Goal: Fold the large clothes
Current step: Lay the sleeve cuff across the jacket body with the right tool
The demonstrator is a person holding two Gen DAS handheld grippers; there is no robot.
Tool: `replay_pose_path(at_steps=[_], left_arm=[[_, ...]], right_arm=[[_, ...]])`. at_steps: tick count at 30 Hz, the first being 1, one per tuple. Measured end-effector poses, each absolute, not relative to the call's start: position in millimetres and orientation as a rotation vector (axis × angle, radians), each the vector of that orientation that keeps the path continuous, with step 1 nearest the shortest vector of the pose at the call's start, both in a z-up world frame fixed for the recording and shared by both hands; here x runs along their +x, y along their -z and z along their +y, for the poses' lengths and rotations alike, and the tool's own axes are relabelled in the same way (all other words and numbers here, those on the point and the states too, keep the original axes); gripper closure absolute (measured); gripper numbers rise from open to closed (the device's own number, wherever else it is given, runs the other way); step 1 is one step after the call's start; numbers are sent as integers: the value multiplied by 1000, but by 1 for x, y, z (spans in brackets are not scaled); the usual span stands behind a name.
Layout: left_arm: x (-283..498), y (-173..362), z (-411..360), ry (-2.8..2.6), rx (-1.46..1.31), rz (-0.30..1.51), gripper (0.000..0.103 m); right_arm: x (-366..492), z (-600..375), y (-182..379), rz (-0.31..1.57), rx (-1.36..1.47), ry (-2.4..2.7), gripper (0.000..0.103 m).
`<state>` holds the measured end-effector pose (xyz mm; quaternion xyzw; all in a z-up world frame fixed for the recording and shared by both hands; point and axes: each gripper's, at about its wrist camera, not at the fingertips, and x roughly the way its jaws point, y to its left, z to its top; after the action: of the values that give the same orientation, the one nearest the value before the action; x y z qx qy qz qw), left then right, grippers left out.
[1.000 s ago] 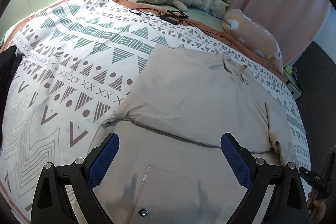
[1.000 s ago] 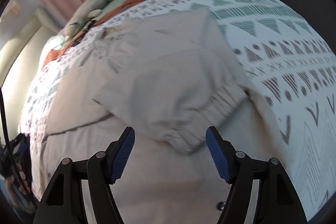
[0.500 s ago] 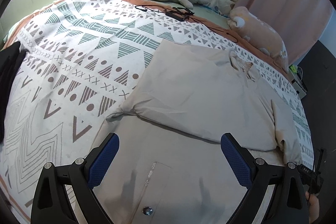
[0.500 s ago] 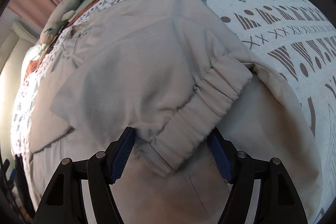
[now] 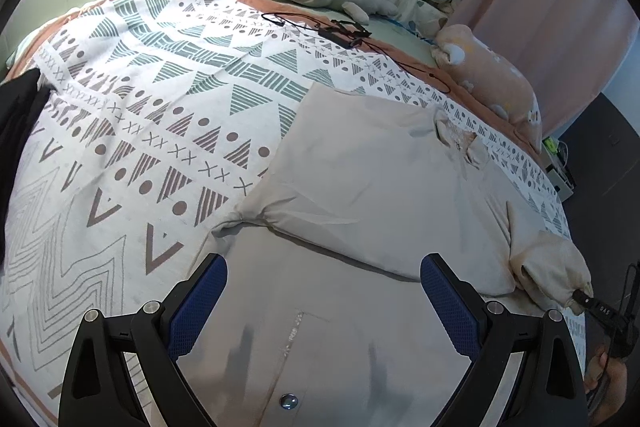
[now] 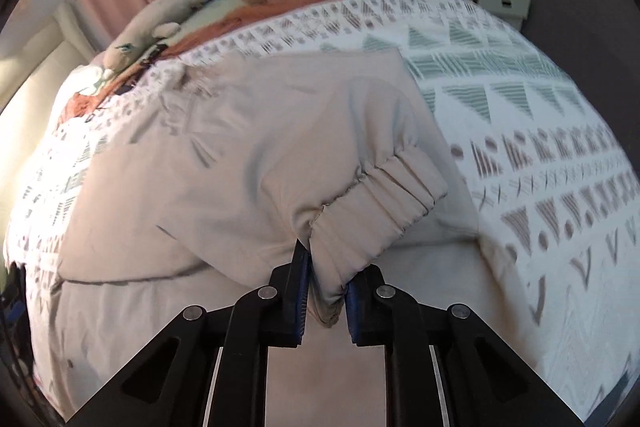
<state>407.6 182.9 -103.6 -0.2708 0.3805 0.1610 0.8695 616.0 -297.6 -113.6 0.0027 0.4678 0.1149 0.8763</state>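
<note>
The right gripper is closing on the elastic cuff of the beige jacket spread on the bed, left gripper hovering wide open, so the sleeve fold looks next: carry it across the body.

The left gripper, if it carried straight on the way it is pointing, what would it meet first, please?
Most likely the beige jacket itself: the left gripper stands open over the flat front panel near the snap button, with nothing between its fingers. Depth is hard to judge, but no other thing shows in that line.
</note>
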Motion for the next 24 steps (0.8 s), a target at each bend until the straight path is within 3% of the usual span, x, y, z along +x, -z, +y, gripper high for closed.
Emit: replay_pose_path(at_steps=[8,14,24], left_arm=[[397,104,208,-343,-621,778,5],[389,110,229,-348,-646,784,5],[373,119,264,-333,-736,794,5]], right_arm=[[611,-213,39,845,-105,-324,89],[606,-146,13,788,-165,-382,89],[600,-53,44,819,-254,-429,89]])
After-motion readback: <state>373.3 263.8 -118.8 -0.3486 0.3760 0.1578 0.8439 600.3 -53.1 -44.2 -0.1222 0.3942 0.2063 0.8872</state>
